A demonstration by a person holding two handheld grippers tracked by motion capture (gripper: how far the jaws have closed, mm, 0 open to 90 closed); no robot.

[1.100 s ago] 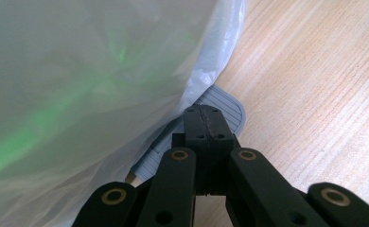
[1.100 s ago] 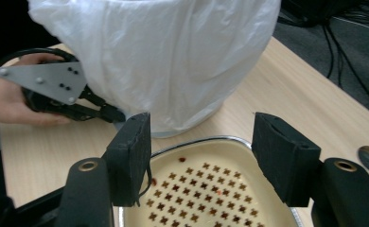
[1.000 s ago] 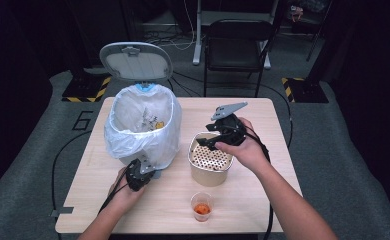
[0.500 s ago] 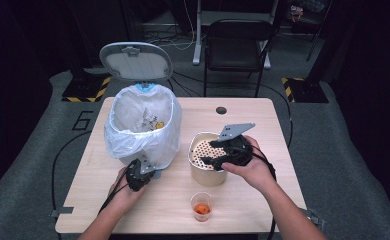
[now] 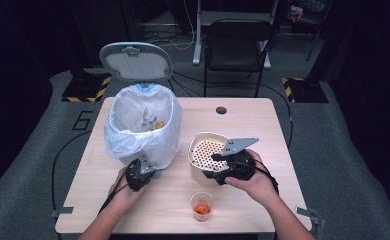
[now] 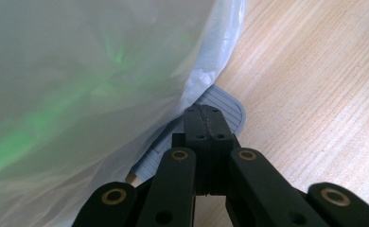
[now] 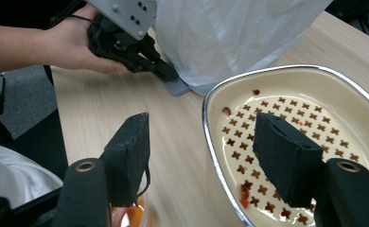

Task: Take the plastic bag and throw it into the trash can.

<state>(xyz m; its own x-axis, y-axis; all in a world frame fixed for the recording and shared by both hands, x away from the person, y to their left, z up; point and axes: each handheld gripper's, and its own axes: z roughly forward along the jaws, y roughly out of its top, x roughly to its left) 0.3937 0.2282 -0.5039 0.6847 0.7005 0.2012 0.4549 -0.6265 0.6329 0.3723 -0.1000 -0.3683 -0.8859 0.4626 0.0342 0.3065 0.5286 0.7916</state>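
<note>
- Strainer bowl (image 5: 206,156) was the thing being worked on. It was cream-coloured, had a floor full of small holes, and sat on the table (image 5: 263,130) just to the right of the bin (image 5: 142,132).
- A few red bits stuck to the holes inside the bowl, but most of it looked empty.
- The right gripper (image 7: 206,156) hung over the near rim of the bowl. Its two black jaws were wide apart, with one jaw outside the rim and one above the holes. It held nothing.
- The left gripper (image 6: 206,124) was low down at the front foot of the bin. Its jaws were pressed together, with nothing between them, and the tips rested on the grey ribbed pedal (image 6: 223,106).
- The bin's lid (image 5: 135,61) stood up open behind the bin, so the pedal was likely being pushed down.
- A white bag (image 5: 128,145) lined the bin, and some scraps lay inside it.
- A small clear cup (image 5: 201,206) with something orange in it stood in front of the bowl, well clear of the bin.
- I think the step was getting ready to grab the bowl so it could be tipped into the bin.
- Next, the right jaws would need to close on the rim and hold tight.
- The left gripper would need to keep the pedal down so the lid stayed open.
</note>
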